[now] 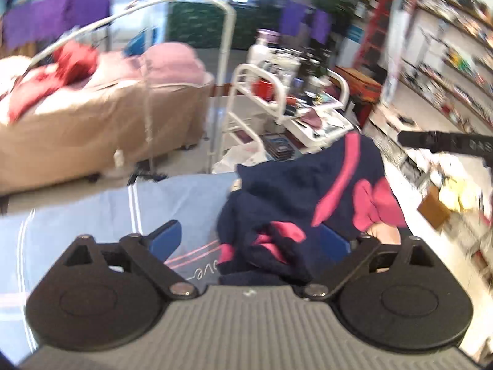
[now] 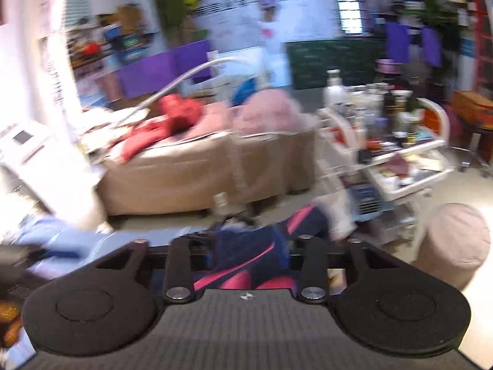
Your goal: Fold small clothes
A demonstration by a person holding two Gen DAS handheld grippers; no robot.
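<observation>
A navy garment with pink stripes and a pink bow (image 1: 295, 191) lies bunched on a light blue cloth (image 1: 92, 215) that covers the work surface. My left gripper (image 1: 251, 240) is open wide; its left blue finger (image 1: 166, 236) rests free over the cloth, and the garment's crumpled edge drapes over the right finger. In the right wrist view the same garment (image 2: 305, 215) fills the gap of my right gripper (image 2: 248, 246), whose jaws stand partly apart with the fingertips mostly hidden behind the cloth. A black part of the right gripper (image 1: 443, 143) reaches in beyond the garment. Both views are blurred.
Beyond the work surface stands a beige bed (image 1: 92, 123) with red and pink clothes on it. A white trolley (image 1: 277, 98) loaded with bottles stands close behind the garment. A round beige stool (image 2: 456, 240) is on the right, and shelves (image 1: 446, 61) line the right wall.
</observation>
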